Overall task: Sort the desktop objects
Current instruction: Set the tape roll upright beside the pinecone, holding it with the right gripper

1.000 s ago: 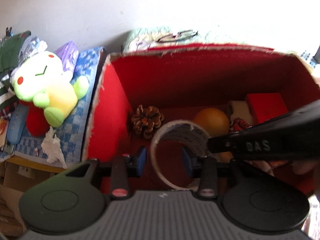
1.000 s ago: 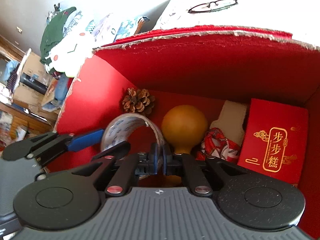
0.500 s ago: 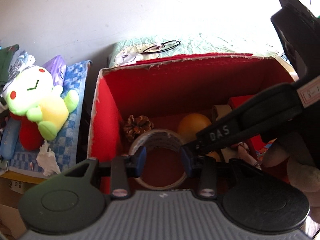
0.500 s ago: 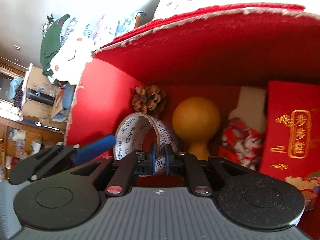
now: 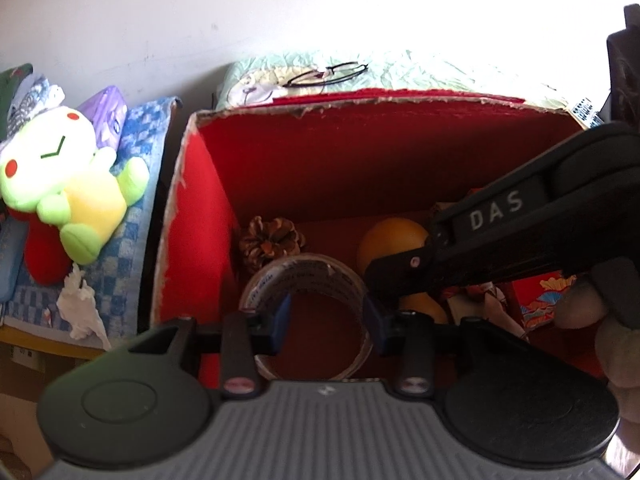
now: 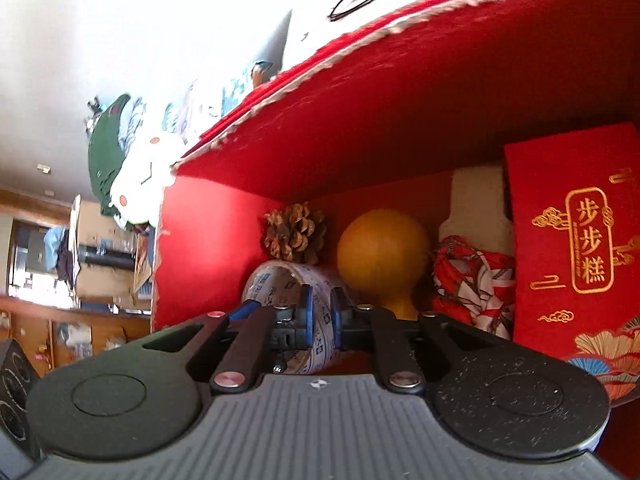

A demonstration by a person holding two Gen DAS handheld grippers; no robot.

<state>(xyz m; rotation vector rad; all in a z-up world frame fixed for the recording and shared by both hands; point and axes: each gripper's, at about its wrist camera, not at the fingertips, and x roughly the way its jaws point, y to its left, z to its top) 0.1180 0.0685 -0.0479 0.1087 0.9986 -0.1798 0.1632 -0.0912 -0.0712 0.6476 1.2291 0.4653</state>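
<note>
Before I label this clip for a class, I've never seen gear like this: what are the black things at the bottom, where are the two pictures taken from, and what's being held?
They are handheld two-finger grippers, one in each of a person's hands, with a camera on each looking forward along its fingers. One picture is from the left gripper, the other from the right gripper.

Both look into a red box. Inside are a pine cone, an orange gourd, a red patterned cloth, a red packet with gold characters and a tape roll.

The right gripper is closed on the roll's band. The left gripper's fingers are spread at the roll, not closed. A plush toy and glasses lie outside the box.
</note>
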